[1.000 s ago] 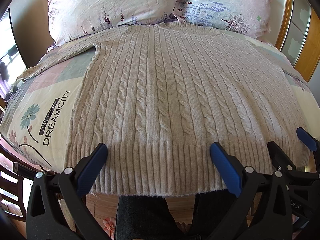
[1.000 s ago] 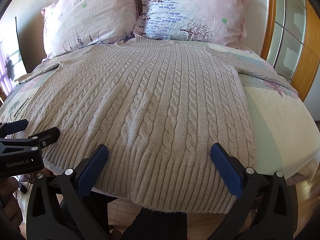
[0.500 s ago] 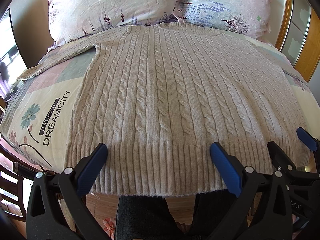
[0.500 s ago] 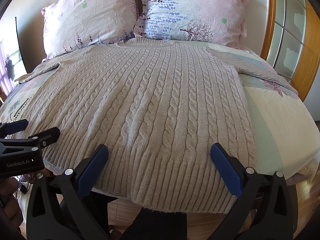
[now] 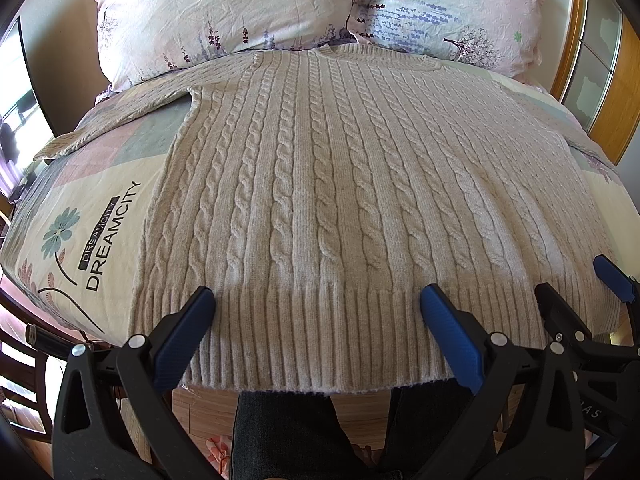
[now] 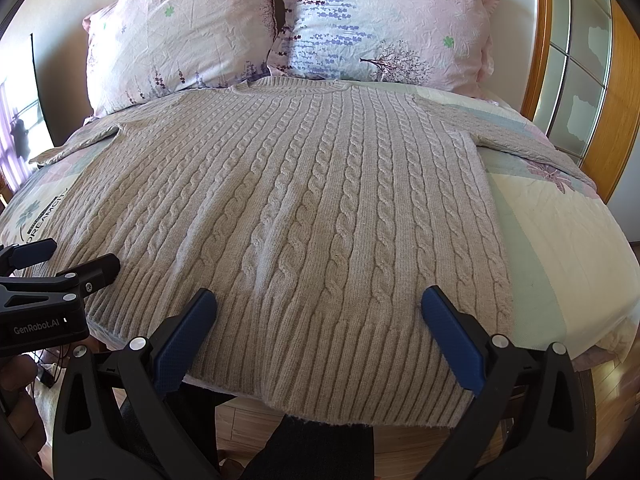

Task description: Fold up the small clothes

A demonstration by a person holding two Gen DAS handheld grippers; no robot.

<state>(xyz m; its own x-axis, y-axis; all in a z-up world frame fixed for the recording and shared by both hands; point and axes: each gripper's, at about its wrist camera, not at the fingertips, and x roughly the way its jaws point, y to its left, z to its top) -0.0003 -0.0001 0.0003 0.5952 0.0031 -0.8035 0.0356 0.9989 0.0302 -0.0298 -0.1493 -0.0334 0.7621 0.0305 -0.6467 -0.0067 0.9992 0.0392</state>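
A beige cable-knit sweater point(image 5: 340, 200) lies flat and face up on a bed covered by a pastel patchwork quilt point(image 5: 80, 216) printed with a flower and the word DREAMCITY. Its neckline points to twelve o'clock, just below two pink floral pillows point(image 5: 224, 12); its ribbed hem point(image 5: 320, 340) sits at six o'clock and hangs slightly past the mattress edge. Both sleeves are spread outward — one toward ten o'clock point(image 5: 120, 120), the other toward two o'clock point(image 6: 520, 140).

The left gripper point(image 5: 316, 312), black with blue pads, hovers at the hem near the sweater's left half, its fingers wide apart and holding nothing. The right gripper point(image 6: 318, 312), of the same build, hovers at the hem toward the sweater's right half, likewise spread apart and empty. Each gripper shows at the edge of the other's view, so they are side by side.

No fold shows yet — the garment is fully spread out, so the task appears to be at its very start. Everything remains: bringing in the sleeves and sides, then doubling the body. Dark trousers and a wooden floor point(image 5: 208, 412) show at six o'clock.
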